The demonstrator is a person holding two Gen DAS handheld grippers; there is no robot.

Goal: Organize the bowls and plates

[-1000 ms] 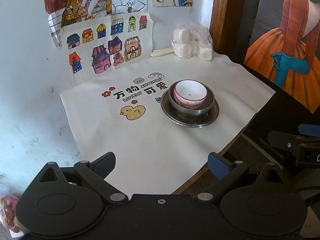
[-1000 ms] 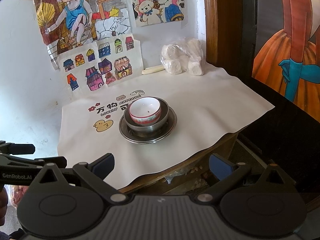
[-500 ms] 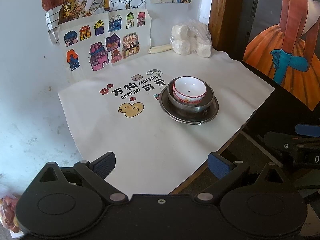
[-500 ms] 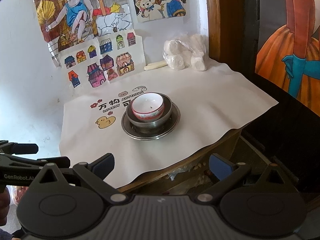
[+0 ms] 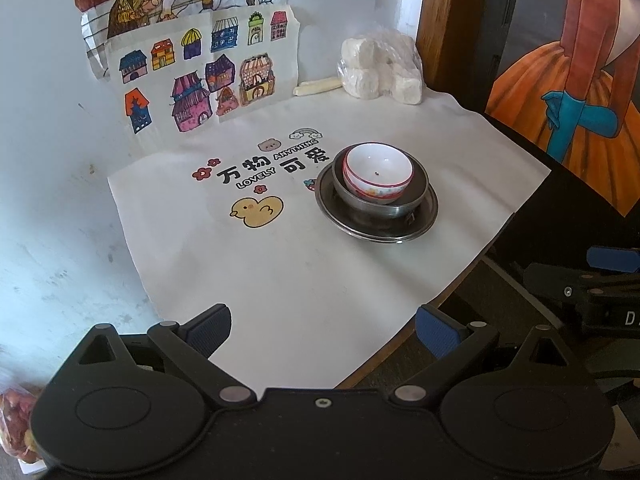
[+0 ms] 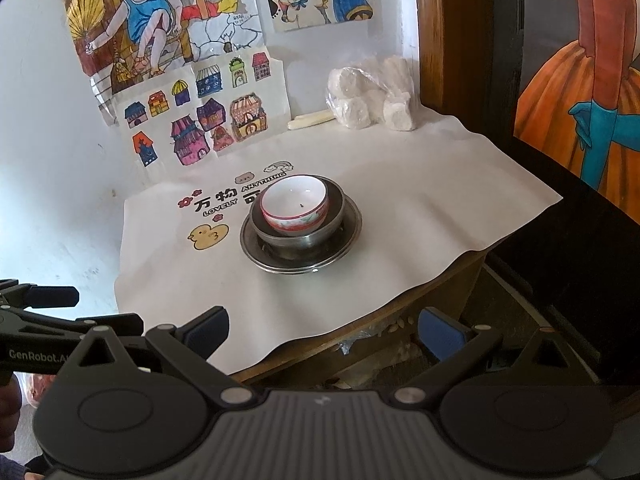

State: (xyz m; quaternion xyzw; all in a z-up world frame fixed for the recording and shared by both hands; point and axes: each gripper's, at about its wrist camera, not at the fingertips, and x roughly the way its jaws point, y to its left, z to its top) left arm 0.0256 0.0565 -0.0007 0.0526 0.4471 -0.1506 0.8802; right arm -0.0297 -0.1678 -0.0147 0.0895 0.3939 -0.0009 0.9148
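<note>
While both tools (image 5: 322, 324) (image 6: 323, 326) gape empty, ceramic bowl (image 5: 378, 172) upright (mouth up), nested in steel bowl (image 5: 412, 200), on plate (image 5: 428, 216).

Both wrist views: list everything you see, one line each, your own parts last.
ceramic bowl: one, white with red trim, nested in the metal bowl.
metal bowl: one, grey, on the plate.
plate: one, grey metal, mid-cloth.
cloth: one, cream, duck print, covering the table.
bag: one, clear, white lumps inside, back corner.
stick: one, pale, beside the bag.
drawings: several, coloured, on the wall.
left gripper: one, black, blue pads, open, empty.
right gripper: one, same, open, empty.
</note>
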